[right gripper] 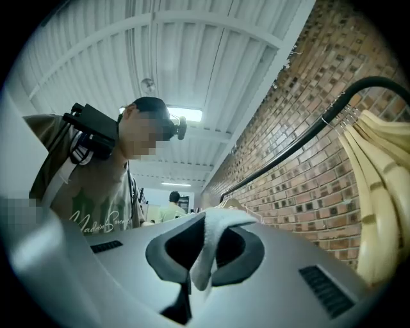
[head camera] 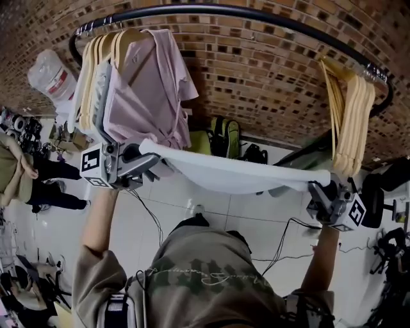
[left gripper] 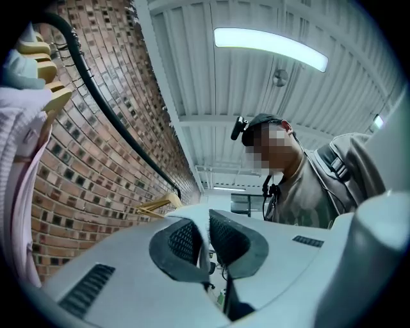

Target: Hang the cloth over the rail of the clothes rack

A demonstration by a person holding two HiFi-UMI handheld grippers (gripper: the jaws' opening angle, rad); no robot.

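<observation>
Brick wall (head camera: 256, 70) fills the back, and the black rail (head camera: 256, 14) of the clothes rack curves across it up high. Below the rail, not touching it, the white cloth (head camera: 237, 172) is pulled out long and flat between two grippers. The left arm (head camera: 96, 224) and right arm (head camera: 322, 256) reach up, wide apart. The left gripper (head camera: 148, 155) pinches one end of the cloth tight, near a pink shirt (head camera: 144, 90) hung on the rail. The right gripper (head camera: 318, 189) pinches the other end, beside bare wooden hangers (head camera: 352, 128). Curly writing (head camera: 192, 275) on the person's top is too hard to read.
</observation>
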